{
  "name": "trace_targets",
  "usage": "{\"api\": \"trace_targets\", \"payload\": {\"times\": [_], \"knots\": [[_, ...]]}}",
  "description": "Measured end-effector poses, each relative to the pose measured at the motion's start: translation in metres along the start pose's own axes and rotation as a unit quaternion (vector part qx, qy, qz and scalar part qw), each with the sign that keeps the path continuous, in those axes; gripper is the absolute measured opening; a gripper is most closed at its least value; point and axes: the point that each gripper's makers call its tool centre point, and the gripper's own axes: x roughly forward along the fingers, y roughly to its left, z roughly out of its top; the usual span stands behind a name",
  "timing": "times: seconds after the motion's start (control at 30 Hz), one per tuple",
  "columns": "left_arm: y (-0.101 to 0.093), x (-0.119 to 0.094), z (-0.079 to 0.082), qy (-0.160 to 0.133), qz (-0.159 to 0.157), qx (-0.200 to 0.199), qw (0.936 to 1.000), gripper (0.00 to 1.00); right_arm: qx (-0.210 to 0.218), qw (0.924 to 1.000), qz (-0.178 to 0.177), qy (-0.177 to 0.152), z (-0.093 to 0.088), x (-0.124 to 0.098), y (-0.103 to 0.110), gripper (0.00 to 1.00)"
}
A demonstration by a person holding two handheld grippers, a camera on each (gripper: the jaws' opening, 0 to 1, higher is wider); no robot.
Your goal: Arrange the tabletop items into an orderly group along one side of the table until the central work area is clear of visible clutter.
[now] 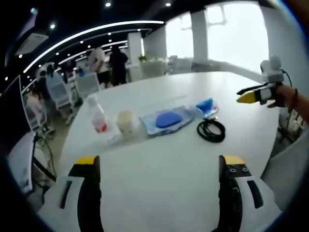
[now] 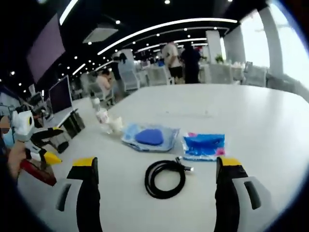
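Cable before two packets

Both views low over table, facing shared cable

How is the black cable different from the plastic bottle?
The black cable lies flat in a round coil; the plastic bottle stands upright. The cable is dark all over; the bottle is see-through with a reddish lower part. The cable sits at the near end of the row in the right gripper view; the bottle stands at the far end. Both rest on the white table.
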Motion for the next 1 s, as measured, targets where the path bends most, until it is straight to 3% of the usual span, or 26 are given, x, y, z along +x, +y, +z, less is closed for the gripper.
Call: {"api": "trace_targets", "payload": {"times": [0.43,0.7,1.0], "knots": [[-0.001,-0.025,-0.008,-0.004,-0.002,-0.016,0.9999,1.00,-0.021,0.9989,0.013,-0.040,-0.015,-0.050,0.027,1.00],[-0.011,-0.029,-0.012,-0.009,-0.009,-0.021,0.9997,1.00,-0.025,0.9986,0.019,-0.043,-0.021,-0.061,0.034,1.00],[-0.006,-0.032,-0.011,-0.012,-0.002,-0.019,0.9998,1.00,-0.037,0.9986,0.013,-0.036,-0.027,-0.065,0.032,1.00]]}}
